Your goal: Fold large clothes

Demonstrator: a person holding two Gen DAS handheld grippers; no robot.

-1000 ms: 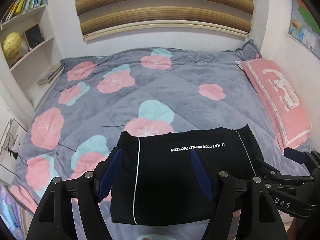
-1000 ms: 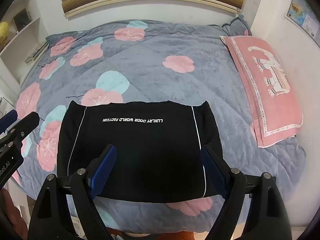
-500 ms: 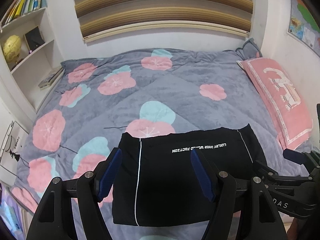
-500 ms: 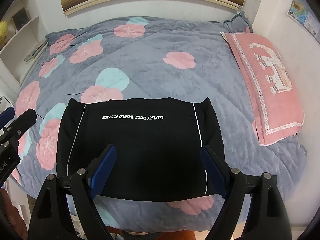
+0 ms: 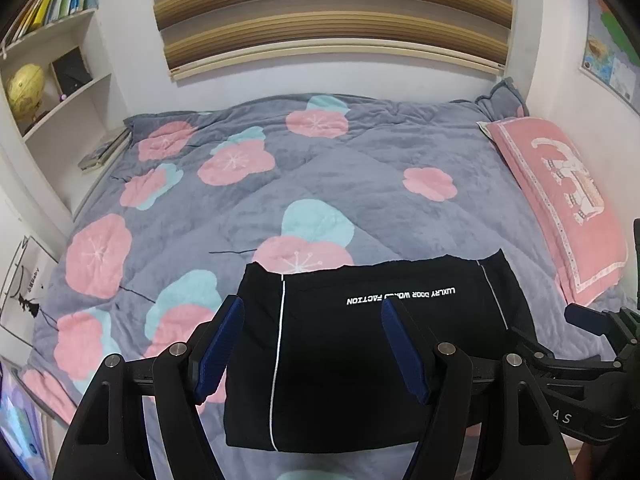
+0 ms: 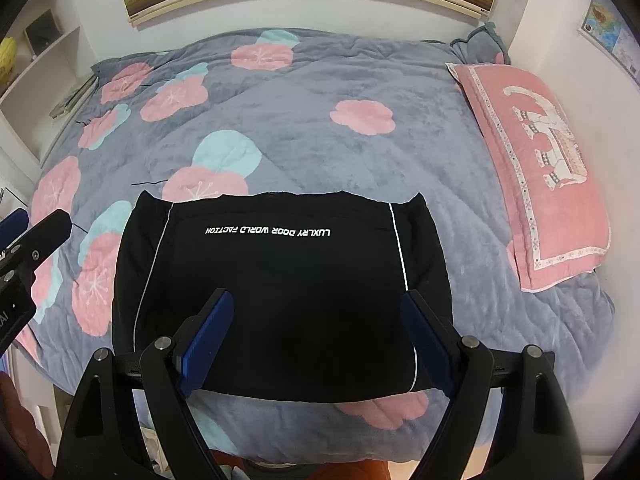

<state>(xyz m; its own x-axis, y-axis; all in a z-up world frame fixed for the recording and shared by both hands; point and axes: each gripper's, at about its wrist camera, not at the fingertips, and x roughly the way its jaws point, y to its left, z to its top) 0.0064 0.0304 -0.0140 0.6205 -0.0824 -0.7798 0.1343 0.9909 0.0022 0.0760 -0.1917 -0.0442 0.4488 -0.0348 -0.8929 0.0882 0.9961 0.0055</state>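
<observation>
A black garment (image 5: pixel 340 360) with thin white stripes and white lettering lies folded into a flat rectangle at the near edge of the bed; it also shows in the right wrist view (image 6: pixel 280 292). My left gripper (image 5: pixel 312 352) is open and empty, held above the garment's left part. My right gripper (image 6: pixel 316 344) is open and empty, held above the garment's near edge. Its side shows at the right of the left wrist view (image 5: pixel 580 356). The left gripper's side shows at the left edge of the right wrist view (image 6: pixel 24 248).
The garment rests on a grey quilt with pink and teal flowers (image 5: pixel 320 176) (image 6: pixel 320 92). A pink pillow (image 5: pixel 560 204) (image 6: pixel 540 164) lies along the right wall. White shelves with books and a globe (image 5: pixel 28 84) stand at the left. The bed's near edge (image 6: pixel 320 436) is just below the garment.
Both grippers have drawn back and risen slightly from the garment, so more of the quilt shows. The garment has not moved.
</observation>
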